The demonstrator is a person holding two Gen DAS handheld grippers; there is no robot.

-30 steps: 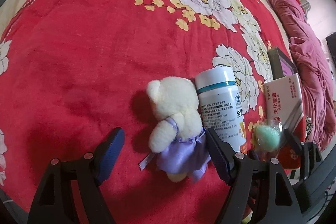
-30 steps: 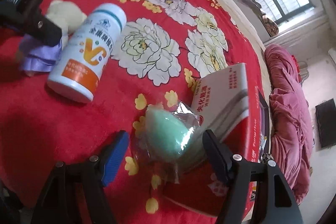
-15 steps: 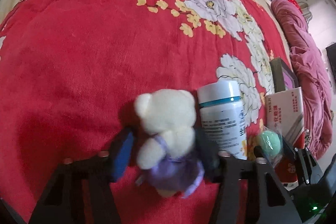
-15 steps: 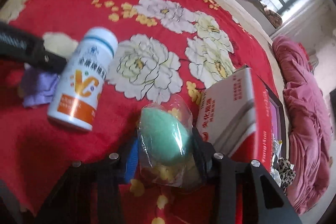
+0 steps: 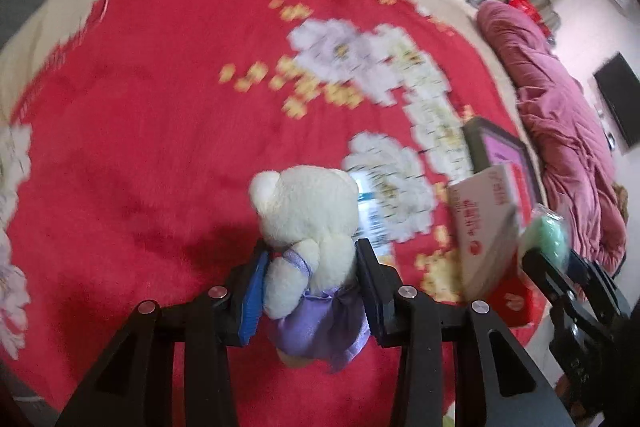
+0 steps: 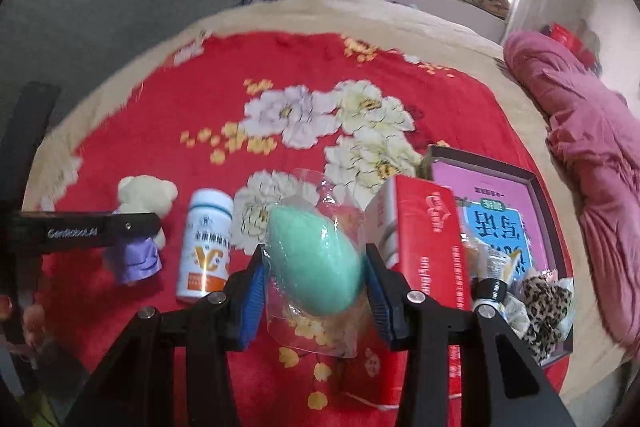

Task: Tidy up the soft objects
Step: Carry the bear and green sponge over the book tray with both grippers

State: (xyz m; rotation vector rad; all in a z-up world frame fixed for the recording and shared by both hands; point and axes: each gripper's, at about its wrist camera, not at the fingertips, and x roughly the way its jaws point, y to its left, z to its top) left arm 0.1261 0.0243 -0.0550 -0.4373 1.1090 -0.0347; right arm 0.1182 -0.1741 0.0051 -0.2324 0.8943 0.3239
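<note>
Red floral blanket (image 6: 168,115) covers a bed where both claws have soft things in their grip. Nearest the lens, the left claw (image 5: 310,279) is closing its jaws on a cream teddy bear (image 5: 308,211) in a lilac dress, pinching it at the waist, head pointing away. The right claw (image 6: 316,267) clamps a mint-green sponge egg (image 6: 316,259) inside its clear wrapper, jaws partly closed against its sides.

Just behind the egg stands a red-and-white carton (image 6: 424,239); to the carton's left lies a white vitamin bottle (image 6: 206,247), and to its right an open box (image 6: 544,203) holds a pink booklet and a leopard-print scrunchie (image 6: 544,303). Beyond the carton, a rolled pink quilt (image 6: 592,155) lies at the bed's edge.

Risk lies in the grips: the slick wrapper could let the egg slide out if the claw tilts further, and the bear's plush body may compress and slip, since only its dress and belly are pinched. Both claws angle steeply downward over the blanket, the left view blurred with motion.
</note>
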